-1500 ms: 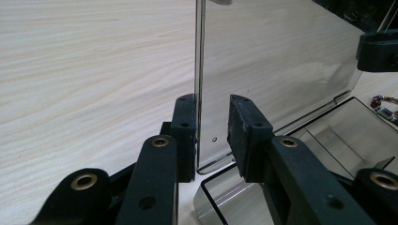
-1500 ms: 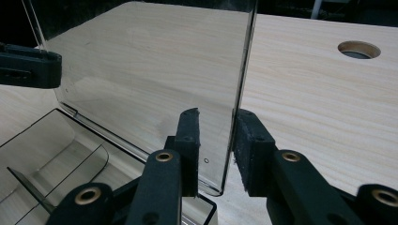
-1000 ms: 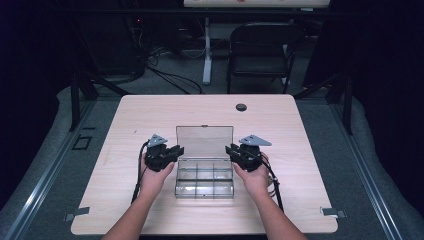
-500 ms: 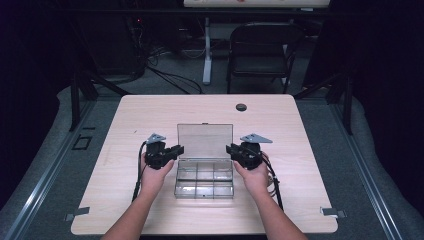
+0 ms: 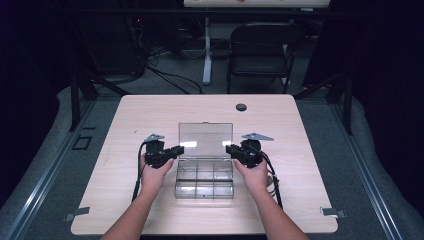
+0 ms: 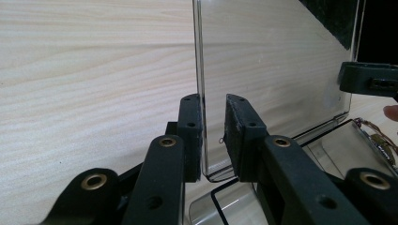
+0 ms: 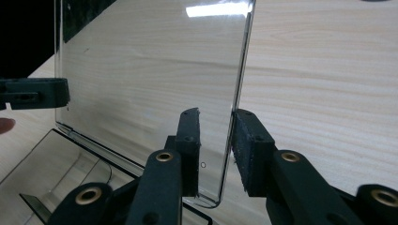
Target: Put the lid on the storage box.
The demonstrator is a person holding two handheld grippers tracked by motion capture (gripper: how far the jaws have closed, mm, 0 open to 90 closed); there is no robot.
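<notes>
While the lid stands raised, each gripper, left and right, straddles an edge, jaws apart.

The high view looks forward and down from above the person's side of the bench, taking in its whole top. Each tool view sits very close to the clear lid, looking along its own jaws at one side edge of it. All three views share that lid; each tool view also catches the opposite tool beyond it.
</notes>
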